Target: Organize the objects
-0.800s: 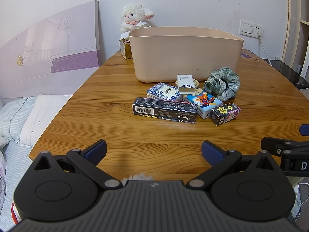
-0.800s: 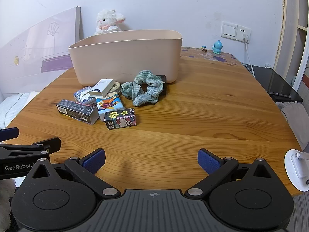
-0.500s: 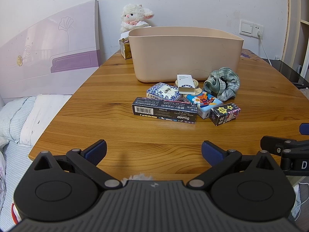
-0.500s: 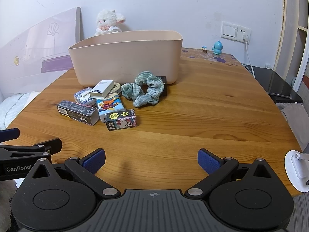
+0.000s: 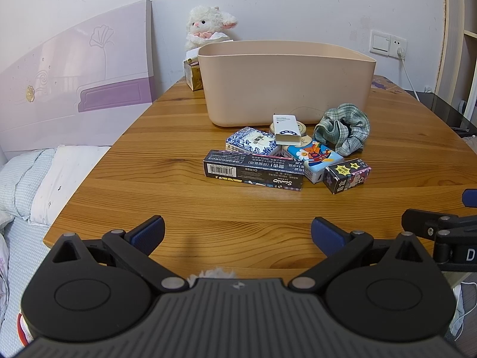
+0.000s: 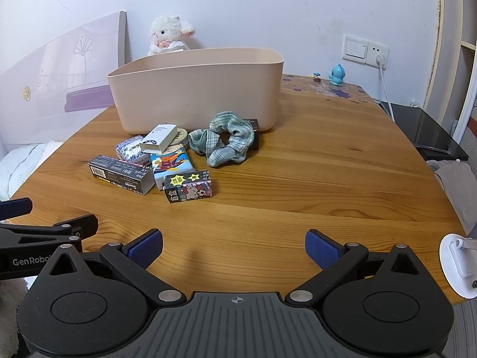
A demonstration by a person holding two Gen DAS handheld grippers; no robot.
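Boxes (image 5: pixel 253 170) and scrunchie (image 5: pixel 342 131) clustered on surface (image 5: pixel 149 155) before our tub (image 5: pixel 286 83), left gripper (image 5: pixel 237 232) wide, holding nothing | right view: same pile (image 6: pixel 167 161) near tub (image 6: pixel 196 89), our right gripper (image 6: pixel 234 247) wide, holding nothing

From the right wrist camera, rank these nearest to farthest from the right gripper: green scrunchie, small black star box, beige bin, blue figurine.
Measured from the right gripper:
1. Small black star box, just left of centre, front of the pile.
2. Green scrunchie, centre, behind the boxes.
3. Beige bin, centre-left, behind the pile.
4. Blue figurine, far right, by the wall.
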